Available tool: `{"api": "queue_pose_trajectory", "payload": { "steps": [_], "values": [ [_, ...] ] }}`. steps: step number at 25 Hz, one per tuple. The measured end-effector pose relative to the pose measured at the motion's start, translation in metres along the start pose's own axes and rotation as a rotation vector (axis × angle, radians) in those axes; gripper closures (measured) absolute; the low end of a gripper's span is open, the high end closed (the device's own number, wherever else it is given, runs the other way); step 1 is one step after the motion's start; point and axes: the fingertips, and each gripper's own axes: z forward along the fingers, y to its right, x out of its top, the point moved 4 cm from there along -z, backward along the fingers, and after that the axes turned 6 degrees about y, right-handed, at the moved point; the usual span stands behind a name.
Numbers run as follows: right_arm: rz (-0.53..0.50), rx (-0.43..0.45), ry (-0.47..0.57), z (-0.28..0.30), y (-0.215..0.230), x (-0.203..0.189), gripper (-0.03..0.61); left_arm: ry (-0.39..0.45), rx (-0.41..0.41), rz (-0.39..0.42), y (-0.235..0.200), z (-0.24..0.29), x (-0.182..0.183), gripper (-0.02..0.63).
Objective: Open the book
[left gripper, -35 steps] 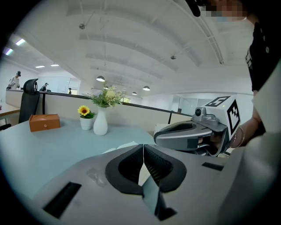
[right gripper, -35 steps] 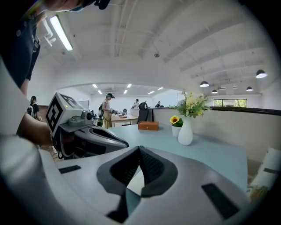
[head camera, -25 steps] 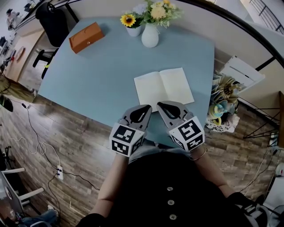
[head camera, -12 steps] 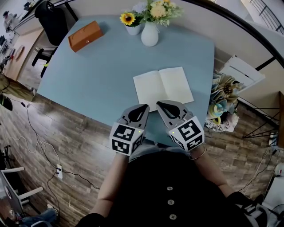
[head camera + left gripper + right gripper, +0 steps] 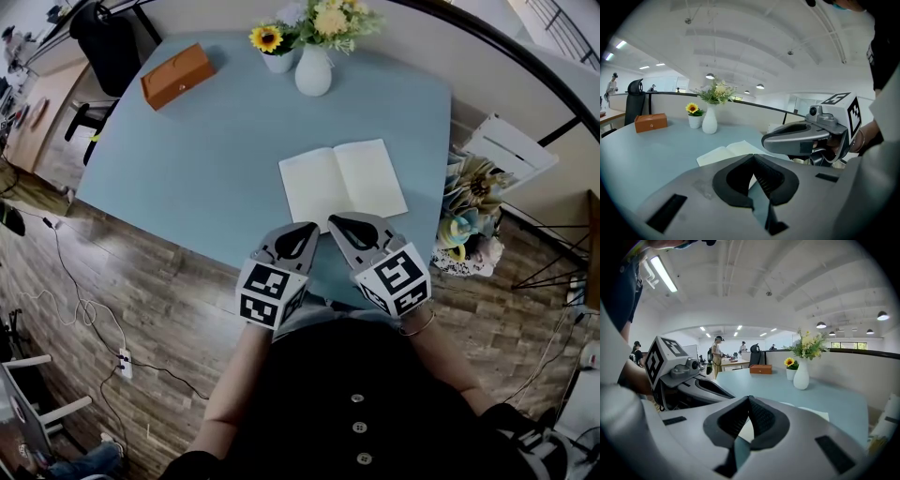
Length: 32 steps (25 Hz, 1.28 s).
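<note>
The book [image 5: 343,182] lies open and flat on the blue table [image 5: 216,150], showing two blank cream pages; it also shows in the left gripper view [image 5: 726,152] and partly behind the jaws in the right gripper view [image 5: 813,414]. My left gripper [image 5: 312,228] is held at the table's near edge, just short of the book's near left corner, jaws shut and empty. My right gripper [image 5: 333,223] is beside it, near the book's near edge, also shut with nothing held. In the gripper views the left gripper [image 5: 752,157] and the right gripper [image 5: 749,398] have their tips meeting.
A white vase with flowers [image 5: 314,66] and a small sunflower pot [image 5: 274,49] stand at the table's far edge. An orange box [image 5: 175,75] lies at the far left corner. A black chair [image 5: 112,47] stands beyond it. Paper flowers [image 5: 469,220] sit right of the table.
Both grippers stay where they were at the near edge, shut. The view has shifted slightly; the book is unchanged.
</note>
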Motion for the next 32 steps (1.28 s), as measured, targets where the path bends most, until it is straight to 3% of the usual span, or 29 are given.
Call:
{"api": "queue_pose_trajectory", "payload": {
  "steps": [32],
  "values": [
    [0.0,0.002,-0.045,0.0,0.0034,-0.0086,0.572,-0.018,-0.015,-0.04,-0.0023,0.0059,-0.0032,0.601]
  ]
}}
